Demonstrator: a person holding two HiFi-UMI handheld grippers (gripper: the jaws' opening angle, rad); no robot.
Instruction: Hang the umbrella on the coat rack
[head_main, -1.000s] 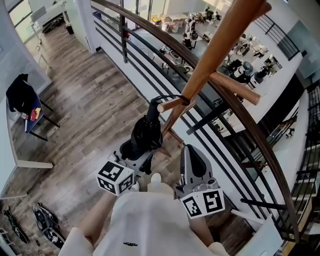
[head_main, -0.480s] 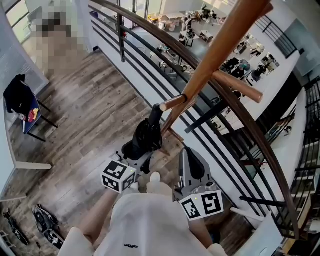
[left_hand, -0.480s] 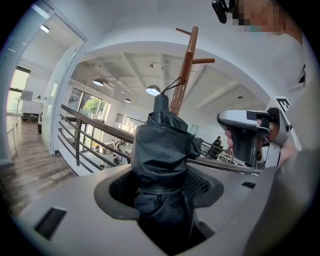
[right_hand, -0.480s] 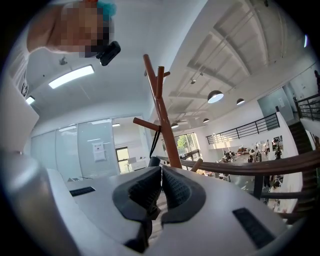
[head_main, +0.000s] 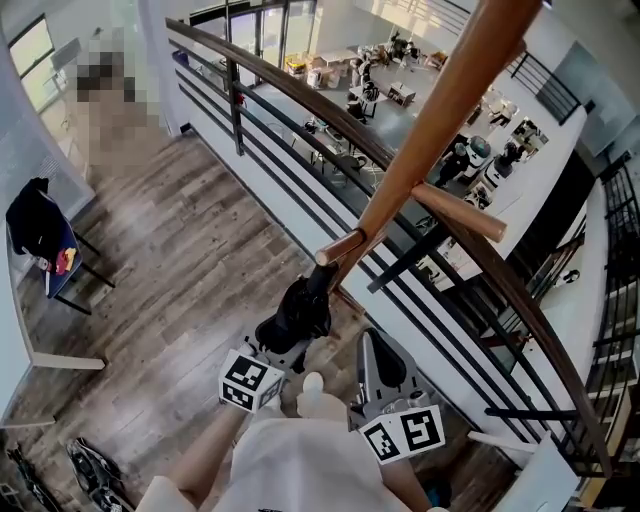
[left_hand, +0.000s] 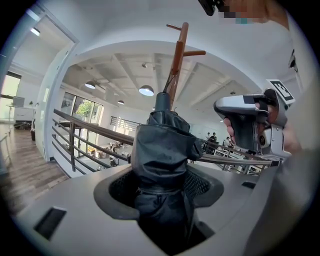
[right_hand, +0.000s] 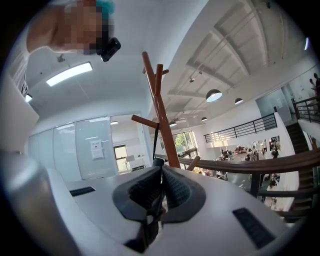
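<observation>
The wooden coat rack (head_main: 430, 110) slants down from the top right to a short peg (head_main: 345, 245). Just below that peg's end sits the folded black umbrella (head_main: 297, 310), with my left gripper (head_main: 290, 335) shut on its body. In the left gripper view the umbrella (left_hand: 162, 150) fills the gap between the pads of the left gripper (left_hand: 162, 182), and its thin strap runs up to the rack (left_hand: 176, 55). The right gripper (head_main: 375, 340) hovers beside it to the right, shut on nothing. Past the right gripper (right_hand: 160, 172) the strap (right_hand: 155, 140) hangs from a peg.
A wooden handrail (head_main: 300, 100) with dark bars runs diagonally right behind the rack, with a lower floor of desks beyond it. A chair with a dark jacket (head_main: 40, 215) stands far left. Shoes (head_main: 90, 465) lie at the bottom left on the plank floor.
My left gripper has sunk with the umbrella, whose top now sits under the peg's end. The strap loop seen round the peg earlier no longer shows. The right gripper stayed put.
</observation>
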